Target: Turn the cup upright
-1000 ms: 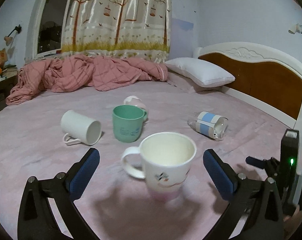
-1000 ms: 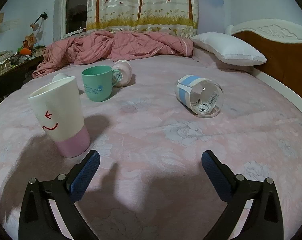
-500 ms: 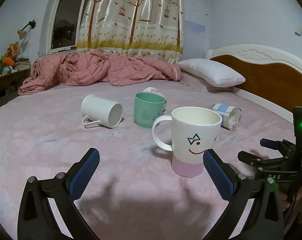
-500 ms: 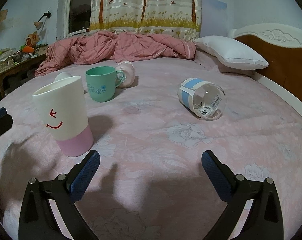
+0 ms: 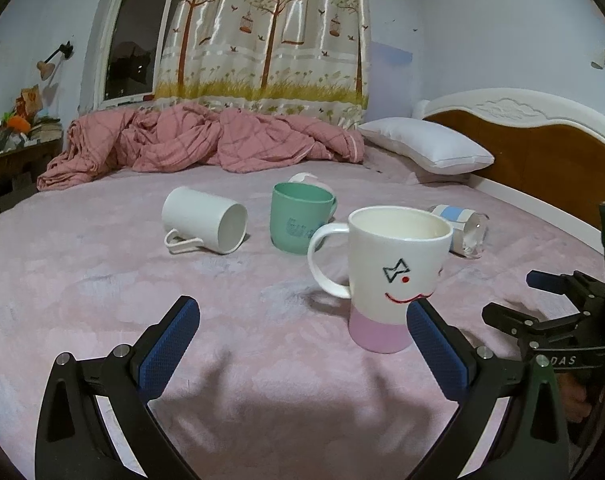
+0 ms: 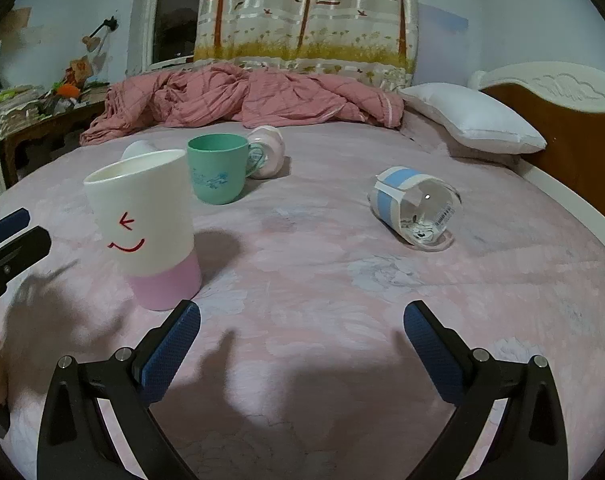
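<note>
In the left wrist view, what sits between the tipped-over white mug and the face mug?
The green cup stands upright between the white mug on its side and the face mug, slightly farther back; otherwise bare pink bedsheet.

The white mug [image 5: 392, 276] (pink base, drawn smiling face) stands upright on the bed [image 5: 102, 280], mouth up.
</note>
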{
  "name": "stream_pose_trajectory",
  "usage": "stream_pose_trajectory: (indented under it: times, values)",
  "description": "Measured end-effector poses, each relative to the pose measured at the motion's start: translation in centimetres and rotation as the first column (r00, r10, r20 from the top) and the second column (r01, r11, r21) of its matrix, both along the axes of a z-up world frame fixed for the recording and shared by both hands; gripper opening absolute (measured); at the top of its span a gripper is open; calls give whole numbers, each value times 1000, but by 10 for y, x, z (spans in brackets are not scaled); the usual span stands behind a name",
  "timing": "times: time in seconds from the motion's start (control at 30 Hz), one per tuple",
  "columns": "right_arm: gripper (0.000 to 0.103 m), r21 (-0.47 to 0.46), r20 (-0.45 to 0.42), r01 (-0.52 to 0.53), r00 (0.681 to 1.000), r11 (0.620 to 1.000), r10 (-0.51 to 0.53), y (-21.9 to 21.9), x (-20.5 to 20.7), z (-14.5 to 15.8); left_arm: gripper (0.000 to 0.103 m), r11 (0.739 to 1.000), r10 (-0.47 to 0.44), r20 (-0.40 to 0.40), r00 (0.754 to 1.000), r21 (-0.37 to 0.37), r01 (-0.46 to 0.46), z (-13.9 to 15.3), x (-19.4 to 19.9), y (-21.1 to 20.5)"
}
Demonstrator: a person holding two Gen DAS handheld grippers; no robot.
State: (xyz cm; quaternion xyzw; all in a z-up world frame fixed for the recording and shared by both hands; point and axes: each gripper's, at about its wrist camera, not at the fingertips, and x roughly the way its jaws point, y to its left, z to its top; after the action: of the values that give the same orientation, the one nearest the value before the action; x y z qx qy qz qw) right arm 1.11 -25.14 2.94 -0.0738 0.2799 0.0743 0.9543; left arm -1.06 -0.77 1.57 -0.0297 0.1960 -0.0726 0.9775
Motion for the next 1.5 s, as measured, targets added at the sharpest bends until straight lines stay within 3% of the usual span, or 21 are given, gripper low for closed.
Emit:
stream_pose_trajectory:
  times: [0.23, 1.5]
  values:
    - [103, -17, -15, -11, 1000, 1000, 10, 3, 2, -2, 103, 1000, 24, -47, 999, -13, -25, -7, 10, 2]
    - [103, -23, -32, -9, 999, 1000, 9, 3, 9, -6, 103, 996, 74, -6, 997, 47, -74, -8, 4, -6]
